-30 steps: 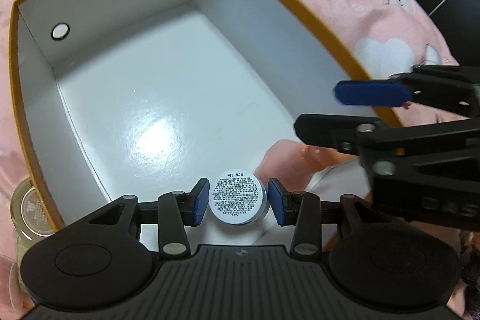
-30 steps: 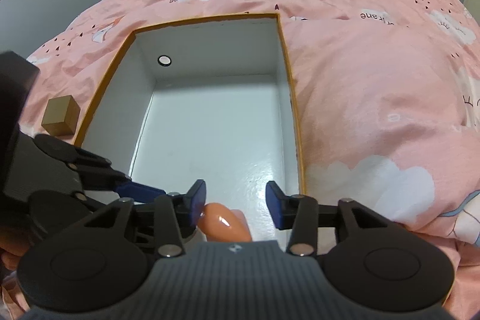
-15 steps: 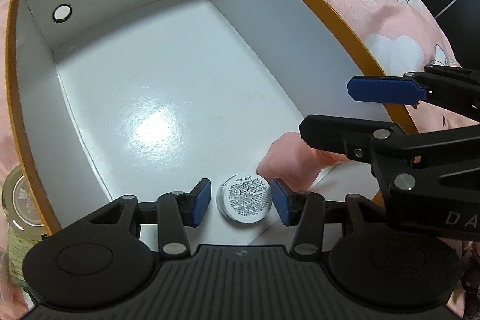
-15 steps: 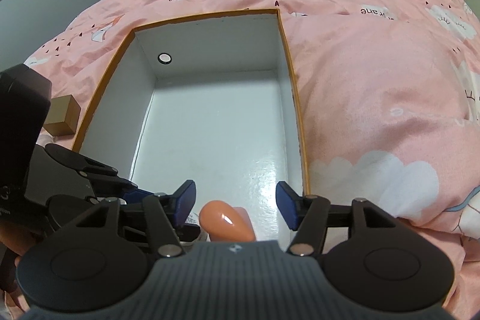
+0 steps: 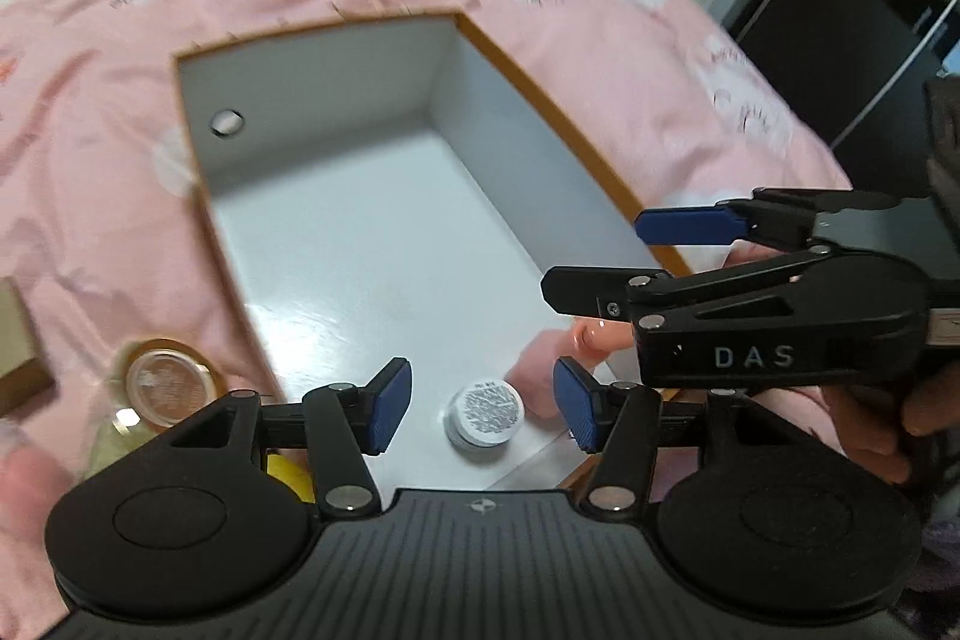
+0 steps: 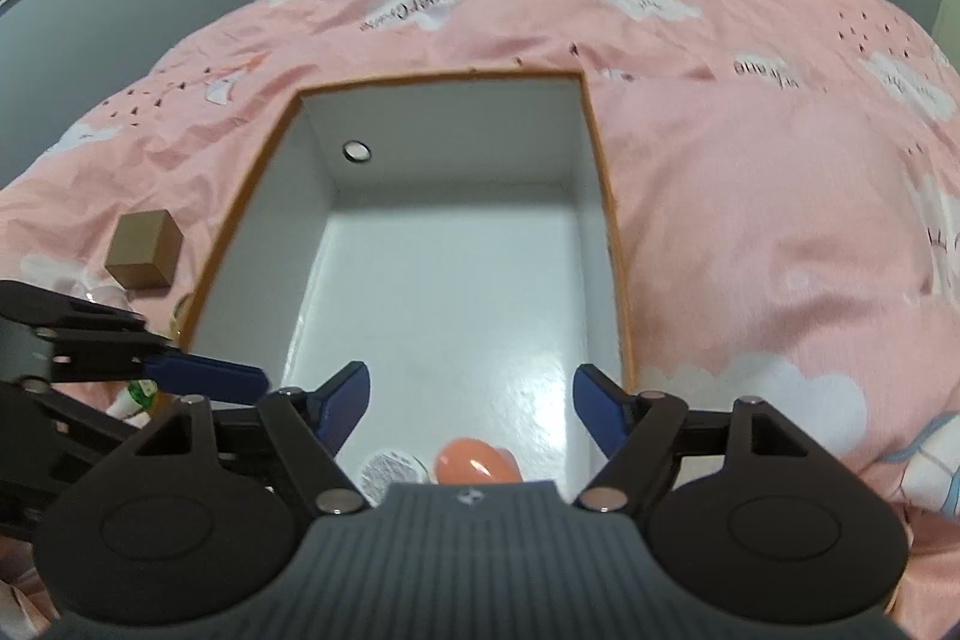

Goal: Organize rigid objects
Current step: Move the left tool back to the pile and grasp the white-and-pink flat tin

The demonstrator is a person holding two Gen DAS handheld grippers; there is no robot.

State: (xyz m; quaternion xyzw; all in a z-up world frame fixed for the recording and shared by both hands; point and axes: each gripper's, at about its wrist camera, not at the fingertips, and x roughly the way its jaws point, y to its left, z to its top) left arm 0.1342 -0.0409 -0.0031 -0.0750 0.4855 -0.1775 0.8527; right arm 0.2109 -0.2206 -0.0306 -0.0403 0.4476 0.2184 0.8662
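The small white tin was seen lying at the box's near edge beside the pink item; both the left tool and right tool were spread apart, empty. The tin could be knocked if either tool were swung carelessly

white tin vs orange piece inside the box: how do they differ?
The white tin is a flat round puck with a printed label facing up; the orange piece is a smooth, glossy, egg-like lump with no label. The white tin lies nearer the box's left wall, the orange piece to its right. Both rest on the box floor at the near end, and neither is held by jaws.
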